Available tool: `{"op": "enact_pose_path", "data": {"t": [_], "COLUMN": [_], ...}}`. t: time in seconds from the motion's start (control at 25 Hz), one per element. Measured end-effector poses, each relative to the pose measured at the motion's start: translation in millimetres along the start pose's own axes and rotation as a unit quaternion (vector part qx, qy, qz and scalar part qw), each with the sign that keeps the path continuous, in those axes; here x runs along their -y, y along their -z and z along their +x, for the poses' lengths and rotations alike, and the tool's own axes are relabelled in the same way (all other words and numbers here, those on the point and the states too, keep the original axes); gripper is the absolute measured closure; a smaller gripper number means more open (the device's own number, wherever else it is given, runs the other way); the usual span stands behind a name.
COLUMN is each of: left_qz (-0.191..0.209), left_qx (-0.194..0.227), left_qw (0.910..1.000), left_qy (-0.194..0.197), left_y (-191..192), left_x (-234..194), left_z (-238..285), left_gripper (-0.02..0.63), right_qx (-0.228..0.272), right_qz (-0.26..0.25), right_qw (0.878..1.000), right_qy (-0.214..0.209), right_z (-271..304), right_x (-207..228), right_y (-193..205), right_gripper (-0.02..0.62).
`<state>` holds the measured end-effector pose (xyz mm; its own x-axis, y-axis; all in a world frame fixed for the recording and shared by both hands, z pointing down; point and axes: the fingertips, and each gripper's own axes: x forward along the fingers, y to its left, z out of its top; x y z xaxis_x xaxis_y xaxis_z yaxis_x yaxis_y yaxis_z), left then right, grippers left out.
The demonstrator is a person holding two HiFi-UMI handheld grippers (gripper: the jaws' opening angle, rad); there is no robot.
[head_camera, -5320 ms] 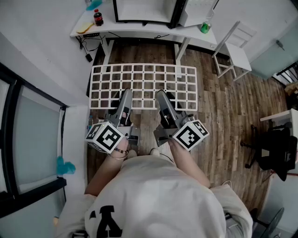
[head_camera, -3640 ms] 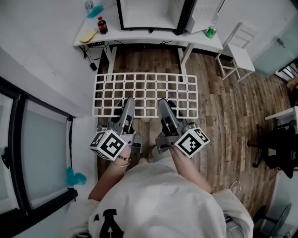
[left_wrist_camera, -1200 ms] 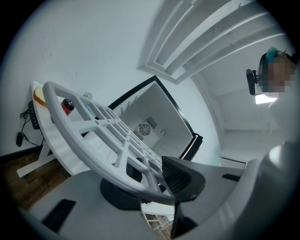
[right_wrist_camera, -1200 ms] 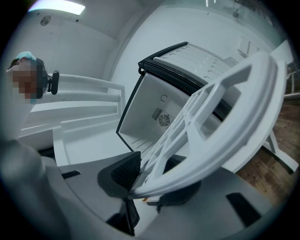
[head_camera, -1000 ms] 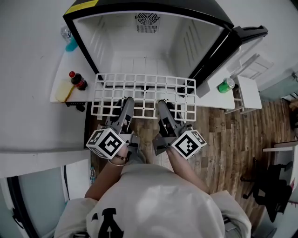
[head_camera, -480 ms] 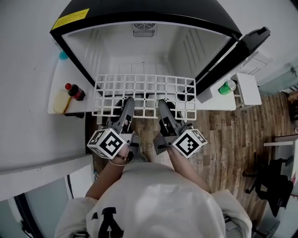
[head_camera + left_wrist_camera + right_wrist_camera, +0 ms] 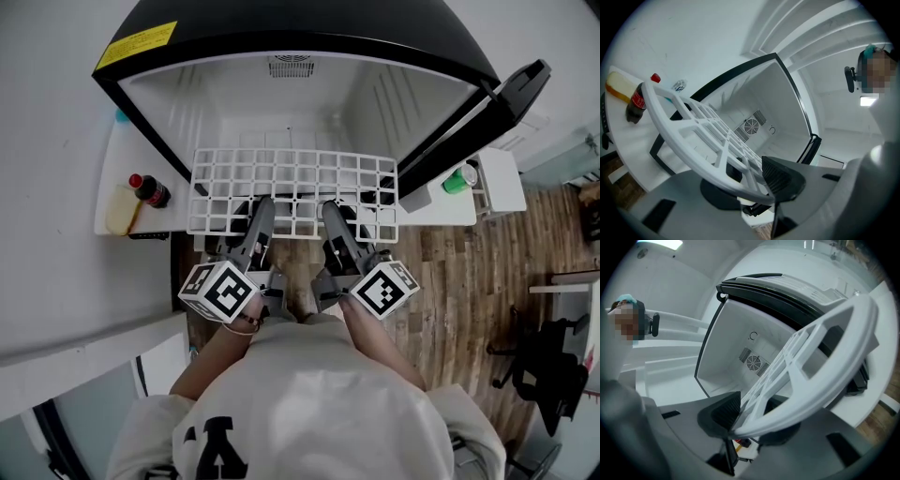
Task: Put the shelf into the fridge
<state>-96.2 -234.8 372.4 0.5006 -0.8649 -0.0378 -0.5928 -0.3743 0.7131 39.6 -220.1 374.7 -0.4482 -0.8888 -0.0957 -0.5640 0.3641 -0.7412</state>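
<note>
A white grid shelf (image 7: 291,154) is held level in front of the open fridge (image 7: 291,103), its far edge at the mouth of the white interior. My left gripper (image 7: 260,210) is shut on the shelf's near edge, left of the middle. My right gripper (image 7: 334,212) is shut on the same edge, right of the middle. In the left gripper view the shelf (image 7: 693,127) runs between the jaws of that gripper (image 7: 754,180). The right gripper view shows the shelf (image 7: 820,363) clamped in the right gripper (image 7: 750,420), with the fridge's back fan beyond.
The fridge door (image 7: 473,122) stands open at the right. A cola bottle (image 7: 148,190) and a yellow object (image 7: 120,208) sit on the white table left of the fridge. A green can (image 7: 459,178) is on the right. A dark chair (image 7: 553,347) stands at the lower right.
The view swung from a desk to the open fridge. Over the last second both grippers carried the shelf a little nearer the fridge opening; both grips are unchanged.
</note>
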Motion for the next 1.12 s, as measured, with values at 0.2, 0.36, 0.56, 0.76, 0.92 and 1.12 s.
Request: {"op": "enact_pose_path", "data": {"t": [0.2,0.36,0.56,0.76,0.92,1.12], "left_qz": [0.003,-0.003,-0.008,-0.013,-0.019,-0.032], "left_qx": [0.013,0.026,0.033,0.039,0.045,0.045], "left_qw": [0.9998,0.9993,0.9988,0.9983,0.9979,0.9972], "left_qy": [-0.016,-0.027,-0.036,-0.041,-0.042,-0.050], "left_y": [-1.2,-1.5,-0.8,-1.1,2.1,2.9], "left_x": [-1.7,-2.0,-3.1,-3.0,-2.6,-3.2], "left_z": [-0.3,-1.5,-2.4,-3.0,-6.9,-6.5], "left_gripper": [0.485,0.485,0.486,0.486,0.488,0.488], "right_qx": [-0.002,-0.006,-0.008,-0.010,-0.014,-0.019], "right_qz": [0.001,0.002,0.007,0.007,0.008,0.027], "right_qw": [1.000,1.000,1.000,1.000,1.000,0.999], "right_qy": [-0.005,-0.005,-0.006,-0.003,-0.005,-0.007], "right_z": [1.0,1.0,0.8,1.0,-0.3,-0.1], "right_x": [-0.6,-0.7,0.7,0.5,1.8,3.4], "right_y": [0.5,1.0,1.4,-0.2,0.0,-0.7], "right_gripper": [0.462,0.462,0.462,0.462,0.462,0.464]}}
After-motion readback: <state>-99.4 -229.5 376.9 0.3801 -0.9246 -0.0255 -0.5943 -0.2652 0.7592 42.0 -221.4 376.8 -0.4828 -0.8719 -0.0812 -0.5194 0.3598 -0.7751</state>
